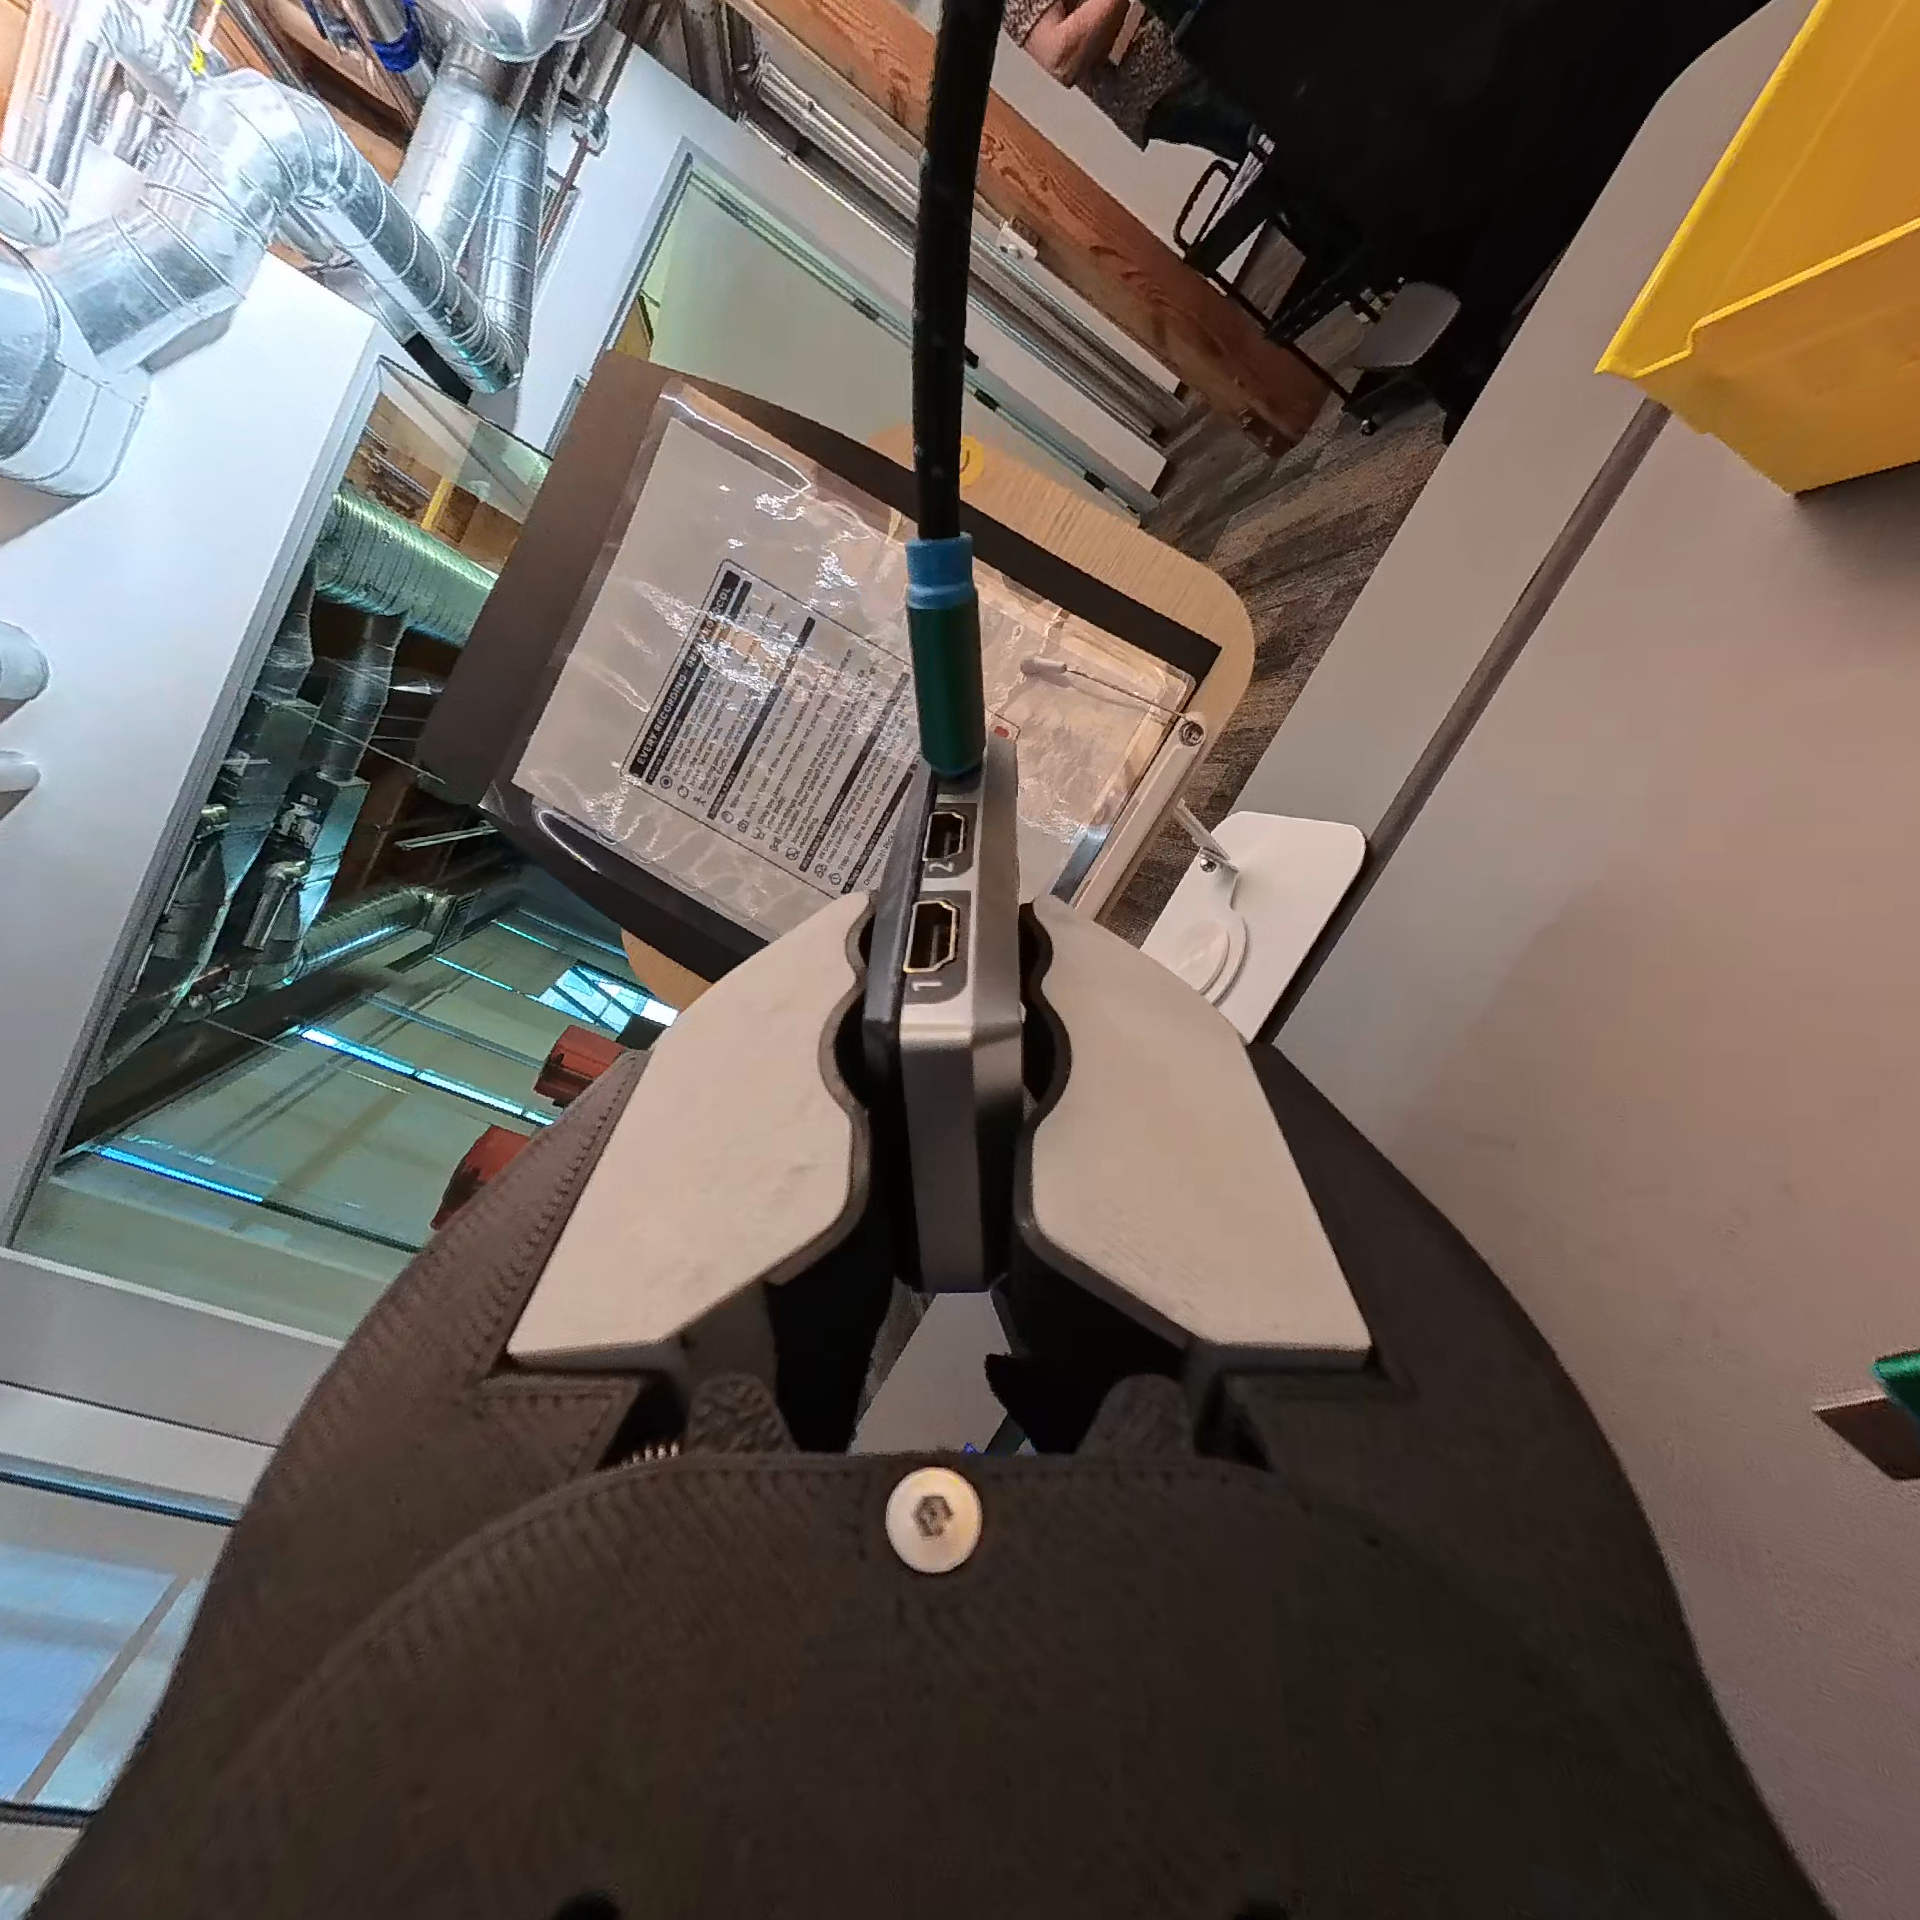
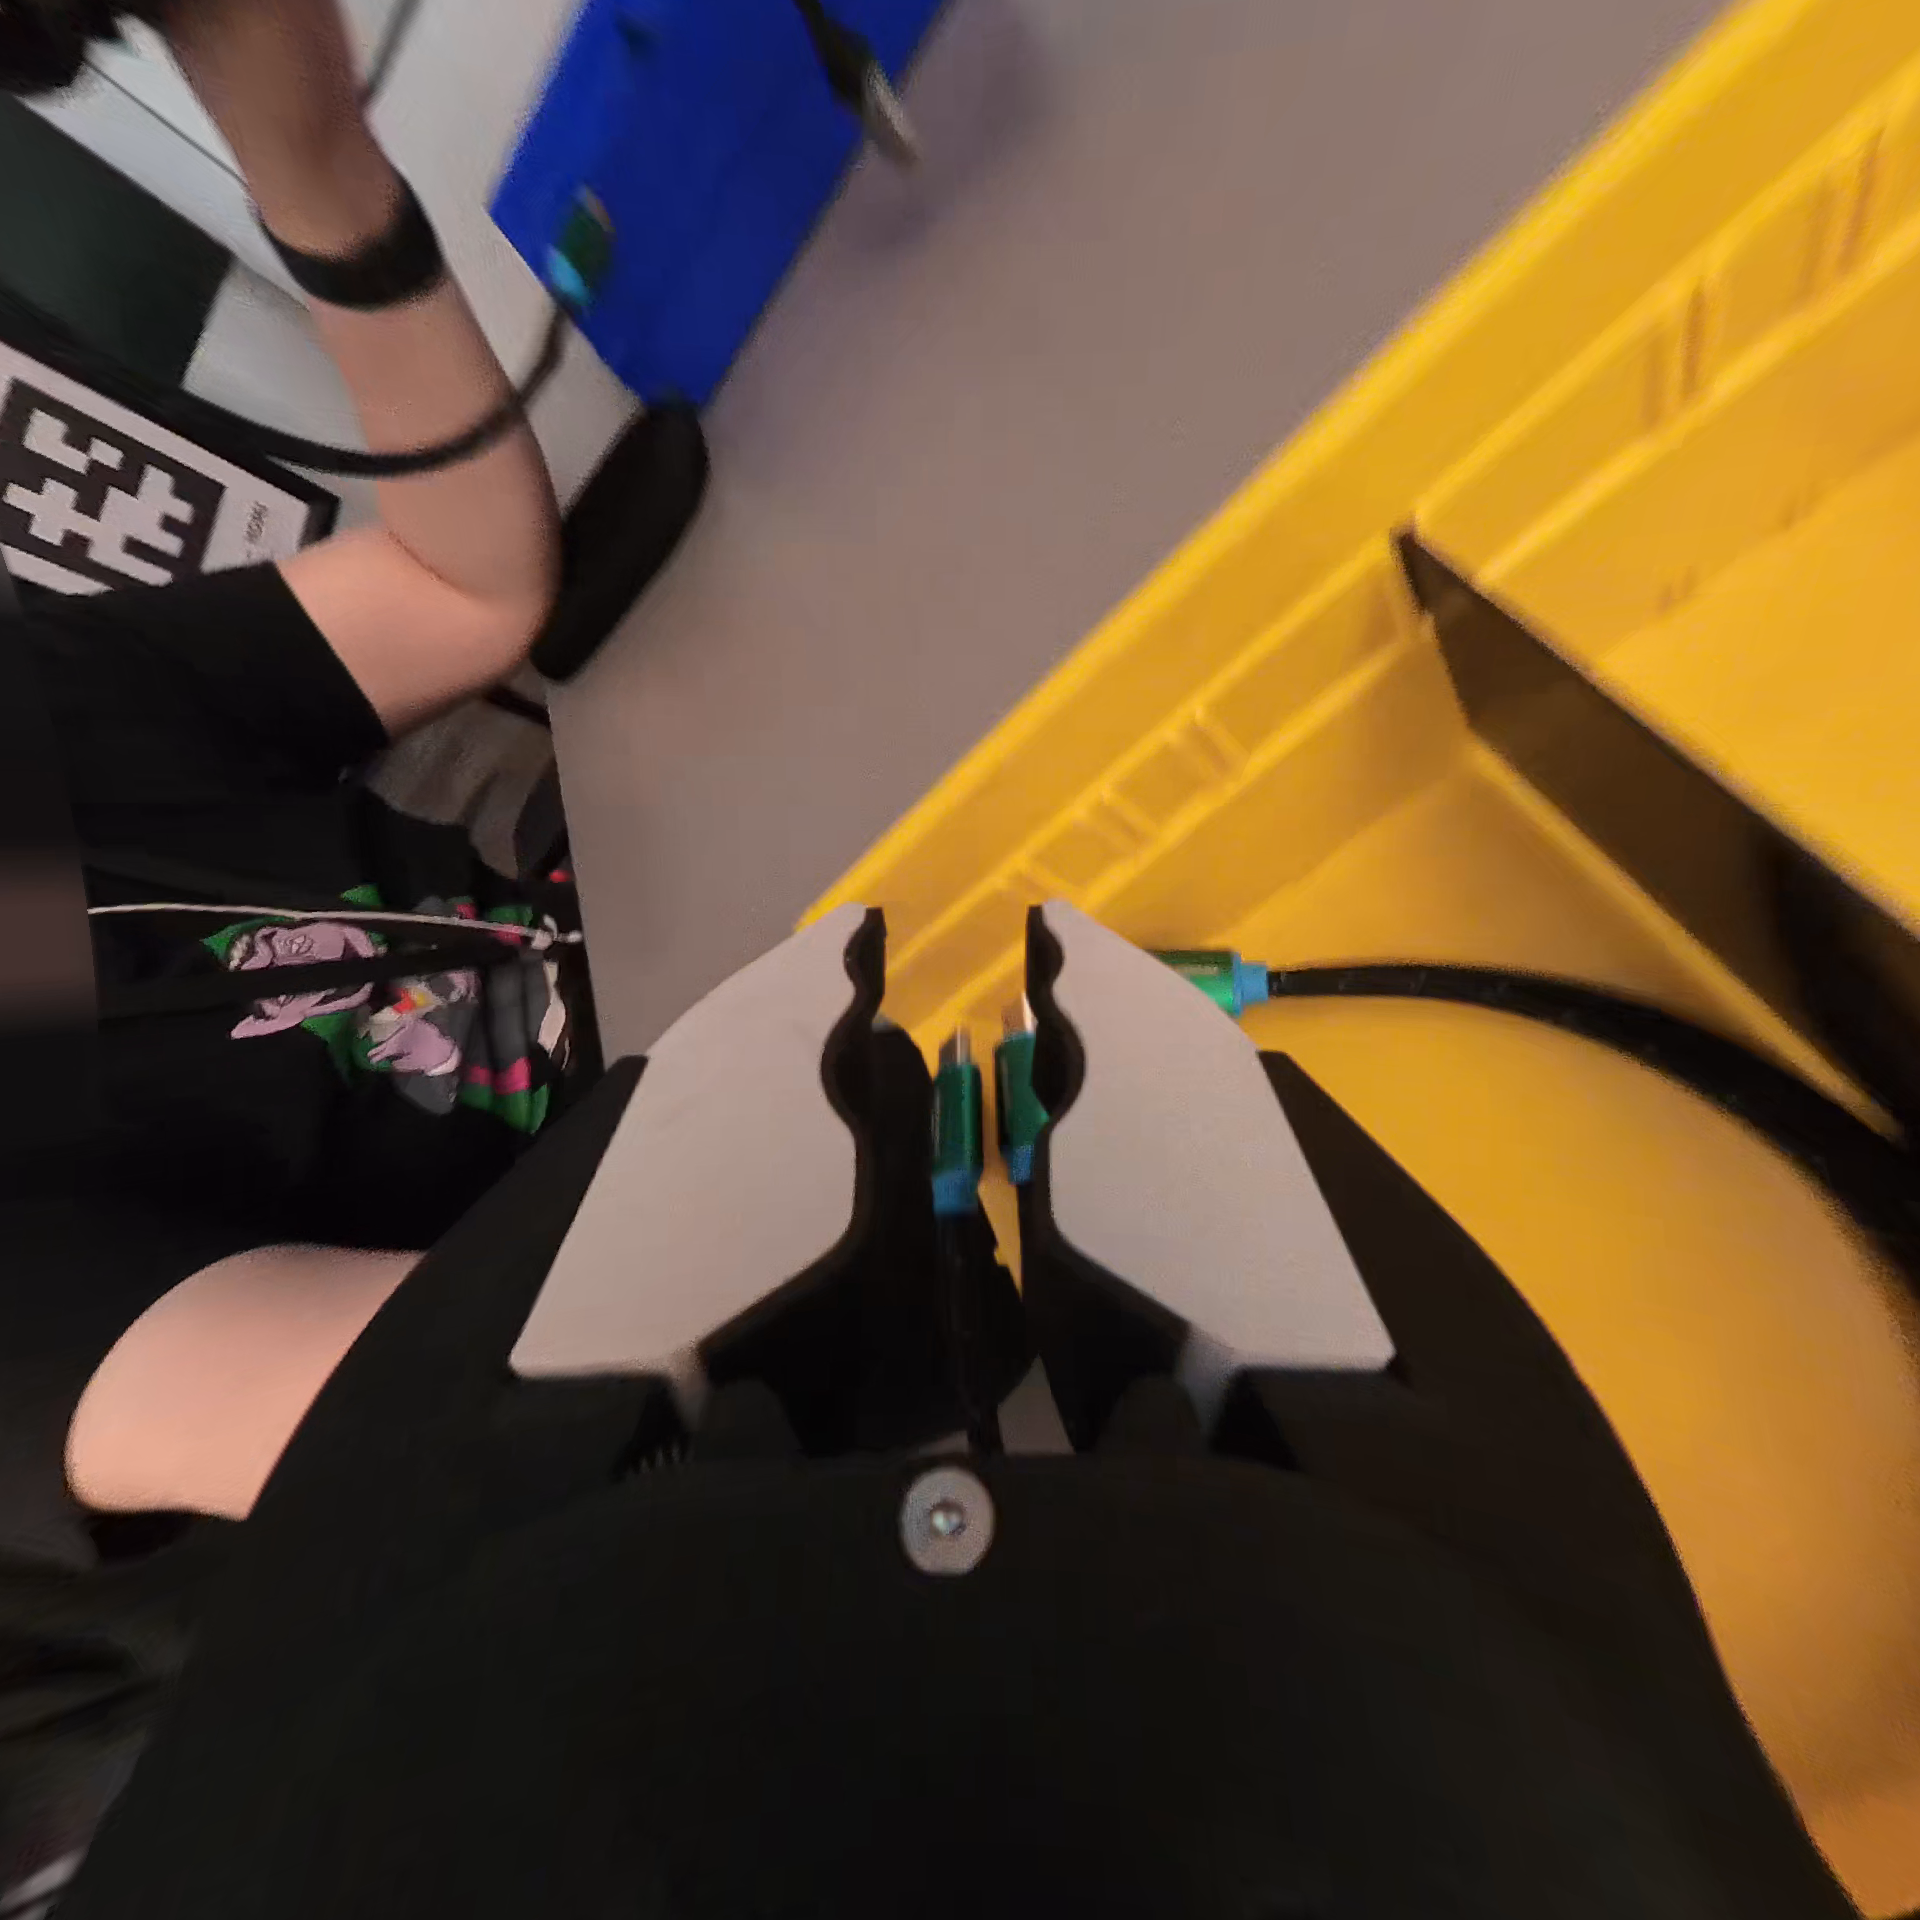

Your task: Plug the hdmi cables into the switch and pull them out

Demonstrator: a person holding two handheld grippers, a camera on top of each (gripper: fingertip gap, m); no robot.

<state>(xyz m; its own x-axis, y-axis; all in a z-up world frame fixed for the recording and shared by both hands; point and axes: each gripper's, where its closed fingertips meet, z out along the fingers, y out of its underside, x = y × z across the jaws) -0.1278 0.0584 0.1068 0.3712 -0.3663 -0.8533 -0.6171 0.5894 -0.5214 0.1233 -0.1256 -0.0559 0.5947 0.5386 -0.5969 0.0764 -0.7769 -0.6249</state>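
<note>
Grey switch (image 1: 951, 1049) pinched edge-on in left claw (image 1: 945, 935); right claw (image 2: 954, 925) spread, empty, above green plugs (image 2: 956, 1112).

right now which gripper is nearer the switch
Left. The left gripper is shut on the switch, clamping its flat sides. The right gripper hangs over the yellow bin by loose plugs; no switch shows in its view.
</note>
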